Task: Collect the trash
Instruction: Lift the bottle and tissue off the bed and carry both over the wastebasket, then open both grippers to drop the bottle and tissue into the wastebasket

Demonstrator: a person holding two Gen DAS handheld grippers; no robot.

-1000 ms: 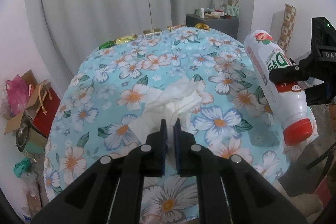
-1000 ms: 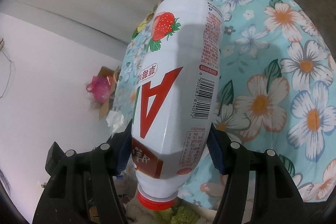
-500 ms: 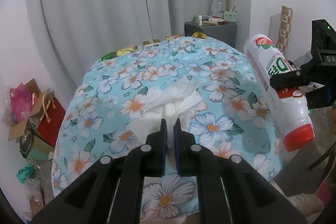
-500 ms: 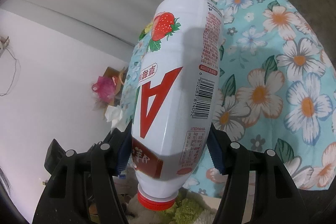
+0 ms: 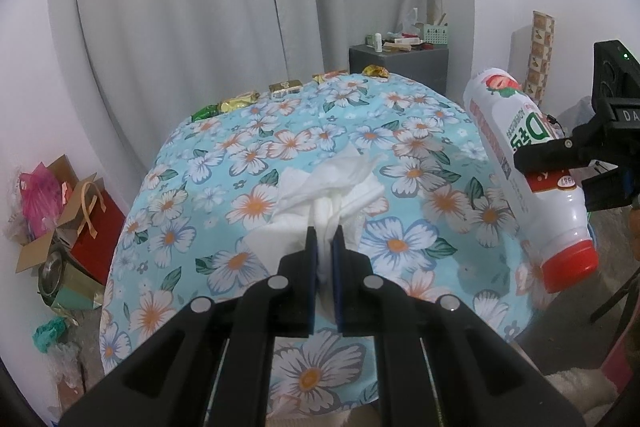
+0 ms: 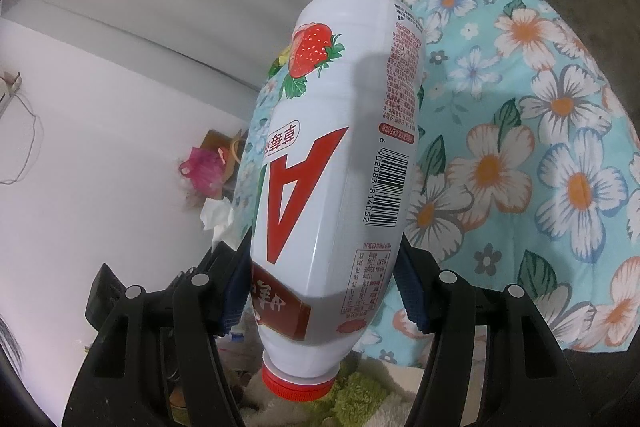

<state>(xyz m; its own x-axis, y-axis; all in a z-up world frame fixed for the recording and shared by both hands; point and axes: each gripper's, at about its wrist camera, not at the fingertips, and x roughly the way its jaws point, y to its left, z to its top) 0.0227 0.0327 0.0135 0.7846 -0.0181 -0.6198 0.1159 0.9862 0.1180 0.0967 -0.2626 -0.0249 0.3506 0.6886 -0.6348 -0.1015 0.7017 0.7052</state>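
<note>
My left gripper [image 5: 325, 239] is shut on a crumpled white tissue [image 5: 328, 183] and holds it above the flowered blue tablecloth [image 5: 248, 155]. My right gripper [image 6: 320, 267] is shut on a white strawberry-drink bottle [image 6: 340, 155] with a red cap [image 6: 298, 385], held cap-down off the table's near right edge. The bottle also shows at the right of the left wrist view [image 5: 520, 163], with the right gripper [image 5: 568, 163] clamped around its lower body. The tissue and left gripper show small in the right wrist view [image 6: 218, 217].
Several candy wrappers [image 5: 236, 103] lie along the table's far edge. A grey cabinet [image 5: 400, 63] with small items stands behind. Boxes and bags [image 5: 60, 211] sit on the floor at the left. A green mat [image 6: 360, 399] lies below the bottle.
Both grippers have pulled back and up from the table with their loads. The table looks smaller and farther; more floor shows at the left.
</note>
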